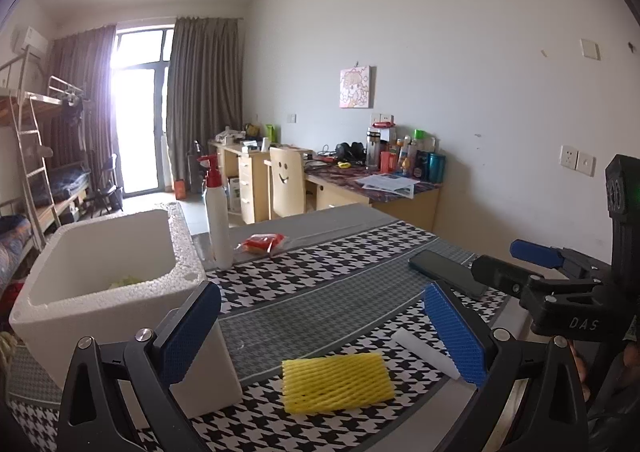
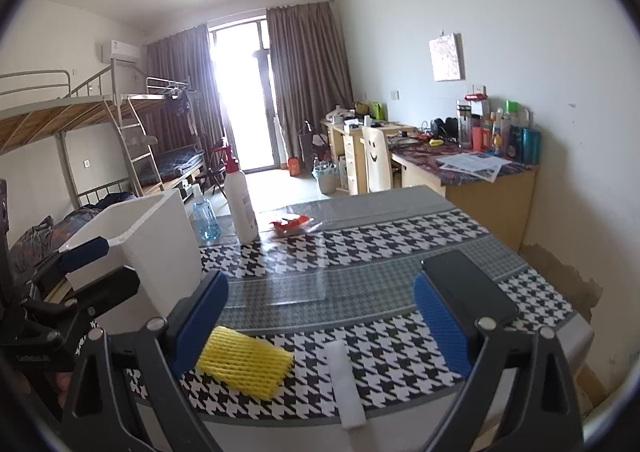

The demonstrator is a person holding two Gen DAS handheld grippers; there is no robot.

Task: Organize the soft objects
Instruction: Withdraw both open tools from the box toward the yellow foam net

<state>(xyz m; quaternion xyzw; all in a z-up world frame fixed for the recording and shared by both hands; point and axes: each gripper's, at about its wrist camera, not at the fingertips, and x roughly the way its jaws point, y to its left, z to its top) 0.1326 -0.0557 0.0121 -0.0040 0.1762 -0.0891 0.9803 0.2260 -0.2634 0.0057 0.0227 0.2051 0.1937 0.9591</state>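
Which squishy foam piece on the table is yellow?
The yellow foam net, the wide ribbed one nearer the white foam box. The other piece, the white foam strip, is plain and narrow.

A yellow foam net (image 1: 337,382) is seen lying flat on the houndstooth cloth at the near edge of the bench (image 1: 360,220). It is ribbed, rectangular and slightly puffed. Just to its right, apart from it, a white foam strip (image 2: 346,388) is laid flat, long and narrow, with its near end reaching over the cloth's grey border. A white foam box (image 1: 108,276) is stood upright at the left of the bench, just left of the net and a little farther back; it is open at the top, thick-walled, and something pale green (image 1: 126,279) is glimpsed inside at the bottom.
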